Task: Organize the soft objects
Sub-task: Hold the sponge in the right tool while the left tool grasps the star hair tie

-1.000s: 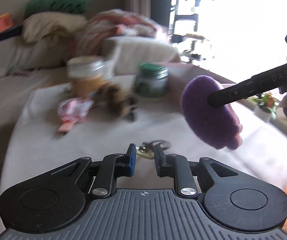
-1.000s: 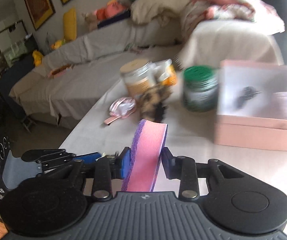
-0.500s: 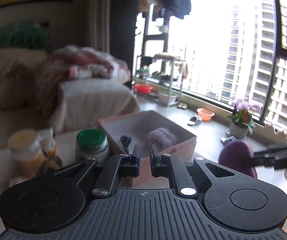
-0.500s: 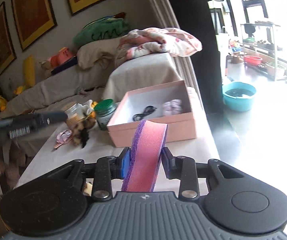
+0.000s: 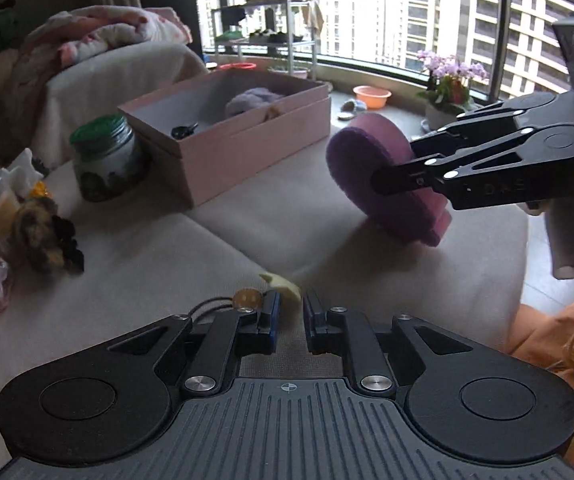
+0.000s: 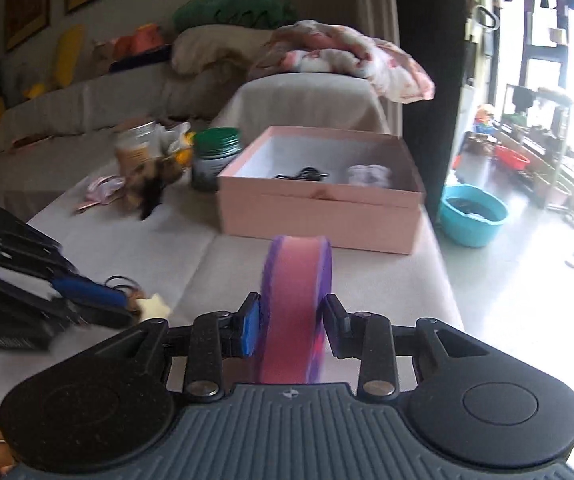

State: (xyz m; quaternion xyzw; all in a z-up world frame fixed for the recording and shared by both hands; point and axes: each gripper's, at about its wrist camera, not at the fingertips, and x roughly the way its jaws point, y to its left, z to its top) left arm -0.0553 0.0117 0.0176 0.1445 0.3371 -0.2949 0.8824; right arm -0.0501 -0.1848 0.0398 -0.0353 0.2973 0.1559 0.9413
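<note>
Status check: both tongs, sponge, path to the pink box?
Right tongs shut on purple-pink sponge, held above table. Left tongs open at small yellow piece. Pink box open ahead, nothing between.

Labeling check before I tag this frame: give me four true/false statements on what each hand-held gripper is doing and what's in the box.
1. The right hand-held gripper is shut on the purple-pink sponge. True.
2. The pink box is closed with a lid. False: it is open, holding a fluffy lilac item and a black cord.
3. The left hand-held gripper holds the green-lidded jar. False: the jar stands beside the box; the gripper grips nothing.
4. A small yellowish piece lies at the left gripper's fingertips. True.
</note>
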